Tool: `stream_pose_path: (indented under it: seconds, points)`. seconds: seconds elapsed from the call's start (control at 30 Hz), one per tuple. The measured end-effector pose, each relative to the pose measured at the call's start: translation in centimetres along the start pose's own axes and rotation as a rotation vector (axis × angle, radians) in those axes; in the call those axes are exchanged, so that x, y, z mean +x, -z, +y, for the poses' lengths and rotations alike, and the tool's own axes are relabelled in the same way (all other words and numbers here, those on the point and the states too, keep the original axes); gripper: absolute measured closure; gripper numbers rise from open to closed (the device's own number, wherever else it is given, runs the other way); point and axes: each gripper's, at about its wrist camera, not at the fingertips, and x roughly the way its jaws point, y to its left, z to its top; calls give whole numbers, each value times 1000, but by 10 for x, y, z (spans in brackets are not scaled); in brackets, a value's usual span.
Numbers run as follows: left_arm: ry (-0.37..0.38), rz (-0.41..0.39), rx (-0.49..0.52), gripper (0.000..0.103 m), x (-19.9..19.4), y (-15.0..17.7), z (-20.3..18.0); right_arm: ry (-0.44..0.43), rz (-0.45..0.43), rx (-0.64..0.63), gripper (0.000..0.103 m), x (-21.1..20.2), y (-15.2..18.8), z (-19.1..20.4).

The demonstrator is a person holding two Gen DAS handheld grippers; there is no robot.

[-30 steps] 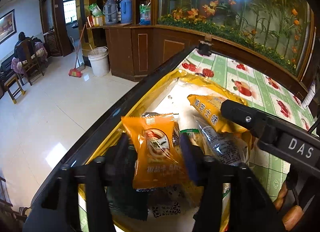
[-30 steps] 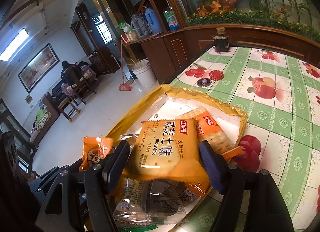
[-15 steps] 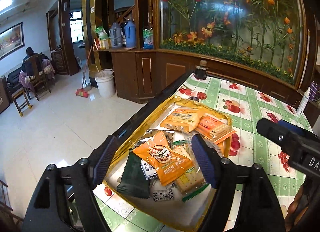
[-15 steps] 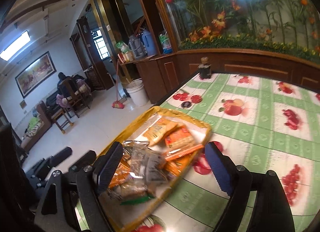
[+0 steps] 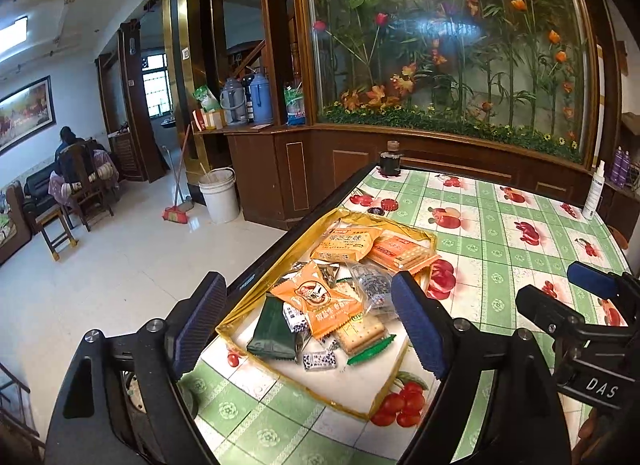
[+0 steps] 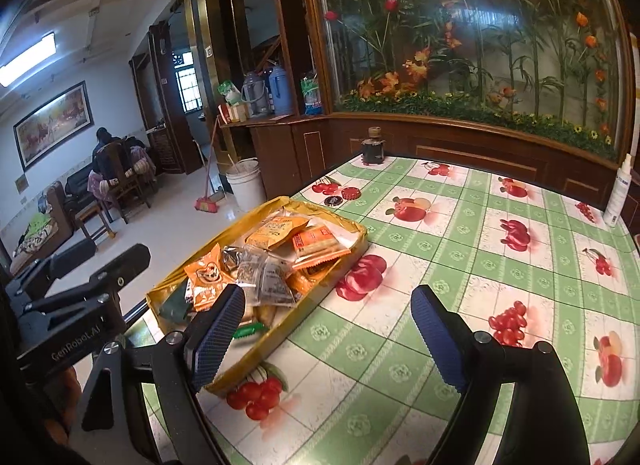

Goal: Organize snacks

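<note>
A shallow yellow tray (image 5: 308,381) lies at the table's left edge with a heap of snack packets. An orange packet (image 5: 316,301) sits on top, a dark green one (image 5: 272,329) beside it, and a yellow biscuit packet (image 5: 346,245) and an orange cracker pack (image 5: 400,251) at the far end. My left gripper (image 5: 306,283) hovers above the tray's near end; its jaws are opening and grip nothing. My right gripper (image 6: 328,293) is open over the tablecloth just right of the tray (image 6: 352,261), with nothing between its fingers.
The green fruit-print tablecloth (image 6: 480,265) stretches to the right. A dark jar (image 5: 390,159) stands at the far edge, two bottle caps (image 5: 388,205) lie beyond the tray, and a white spray bottle (image 5: 594,195) stands far right. Left of the tray the table ends above the floor.
Both grippers have drawn back and up from the tray and their jaws have widened. The orange packet and the yellow biscuit packet, earlier between the fingers, now lie in the tray.
</note>
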Motion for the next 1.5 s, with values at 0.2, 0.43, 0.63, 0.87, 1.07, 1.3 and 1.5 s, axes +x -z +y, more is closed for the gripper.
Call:
stream_pose_path:
  seconds: [0.2, 0.43, 0.63, 0.87, 1.07, 1.3, 1.5]
  points:
    - [18, 24, 12, 15, -25, 17, -4, 12, -19, -39, 15, -26, 16, 0]
    - [-28, -31, 76, 14, -61, 37, -4, -18, -7, -96, 15, -40, 33, 2]
    - [-49, -32, 60, 14, -76, 43, 13, -29, -15, -144, 15, -57, 36, 11]
    - [-68, -2, 48, 14, -78, 50, 25, 0, -22, -175, 12, -72, 33, 26]
    - [-60, 15, 55, 14, -79, 55, 26, 85, -19, -223, 12, -75, 36, 40]
    - [-54, 45, 56, 14, -75, 60, 26, 140, -40, -264, 12, -82, 39, 52]
    - [-59, 58, 53, 14, -75, 61, 27, 164, -41, -271, 11, -83, 39, 56]
